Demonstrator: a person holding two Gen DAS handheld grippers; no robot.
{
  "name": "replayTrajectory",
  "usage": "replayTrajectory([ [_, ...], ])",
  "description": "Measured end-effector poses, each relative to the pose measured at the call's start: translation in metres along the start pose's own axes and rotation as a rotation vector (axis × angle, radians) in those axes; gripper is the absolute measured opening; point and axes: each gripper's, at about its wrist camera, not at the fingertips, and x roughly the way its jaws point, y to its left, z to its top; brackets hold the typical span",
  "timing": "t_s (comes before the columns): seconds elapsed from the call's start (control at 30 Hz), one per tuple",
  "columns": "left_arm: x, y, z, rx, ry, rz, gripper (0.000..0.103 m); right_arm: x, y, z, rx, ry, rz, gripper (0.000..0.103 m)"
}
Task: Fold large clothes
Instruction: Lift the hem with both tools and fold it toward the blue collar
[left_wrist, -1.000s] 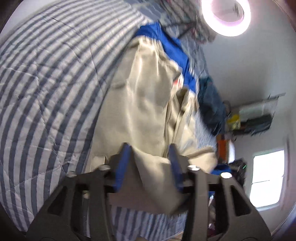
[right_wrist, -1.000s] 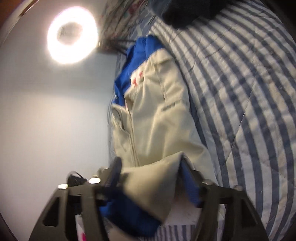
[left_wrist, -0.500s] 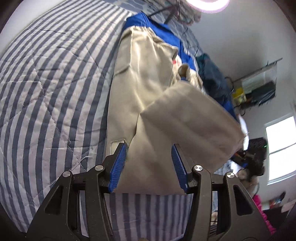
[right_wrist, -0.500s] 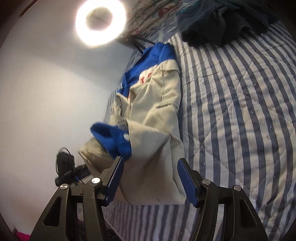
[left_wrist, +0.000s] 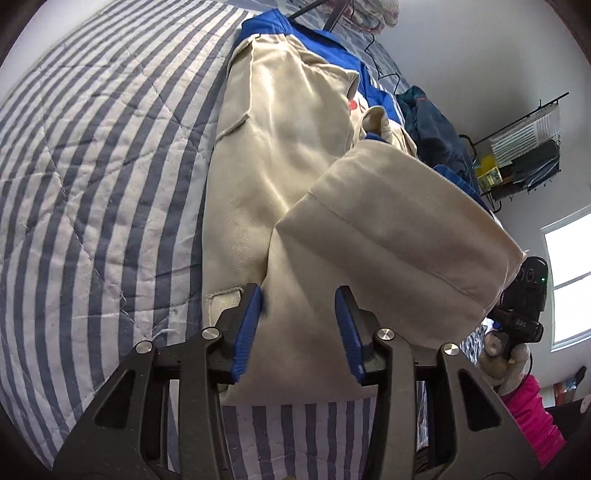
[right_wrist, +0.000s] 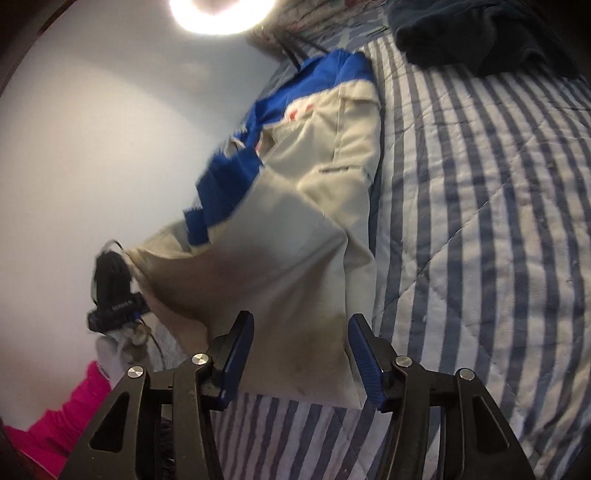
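A beige jacket with blue shoulders and lining lies lengthwise on the striped quilt. One side flap is folded over its body. My left gripper hovers over the near hem; its jaws are closing, straddling the flat flap without pinching it. In the right wrist view the same jacket shows a blue lining patch turned up. My right gripper stands over the near hem too, jaws closing, with beige cloth lying between them and unpinched.
A dark blue garment is heaped at the far end of the bed. A ring light glows on the wall. A wire rack and a window are beside the bed. A pink sleeve is near.
A second ago both grippers held bunched jacket fabric raised off the bed. The fabric has since dropped and lies as a flat fold, and both pairs of jaws have narrowed.
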Motion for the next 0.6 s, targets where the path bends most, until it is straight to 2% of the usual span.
replayTrajectory([
  [0.07,0.004,-0.003,-0.002,0.017,0.013,-0.008,0.042,0.007,0.003,-0.001,-0.016,0.020,-0.008,0.055],
  [0.13,0.009,-0.010,-0.005,0.048,0.023,0.003,0.033,0.010,0.007,-0.003,-0.039,0.031,-0.018,0.053],
  [0.2,0.014,-0.014,-0.008,0.073,0.025,0.031,0.029,0.012,0.007,-0.006,-0.047,0.040,-0.023,0.047],
  [0.27,0.017,-0.013,-0.007,0.048,0.024,0.026,0.022,0.014,0.006,-0.007,-0.037,0.039,-0.024,0.042],
  [0.3,0.018,-0.013,-0.007,0.033,0.020,0.030,0.013,0.014,0.006,-0.007,-0.034,0.036,-0.024,0.041],
  [0.37,0.018,-0.014,-0.006,0.014,0.007,0.051,0.008,0.015,0.009,-0.007,-0.033,0.036,-0.030,0.027],
  [0.47,0.007,-0.016,-0.009,-0.016,-0.037,0.079,0.003,0.014,0.016,-0.006,-0.031,0.021,-0.028,0.009],
  [0.6,-0.028,-0.019,-0.022,-0.057,-0.165,0.163,0.000,-0.010,0.029,-0.013,-0.067,-0.022,0.051,0.005],
])
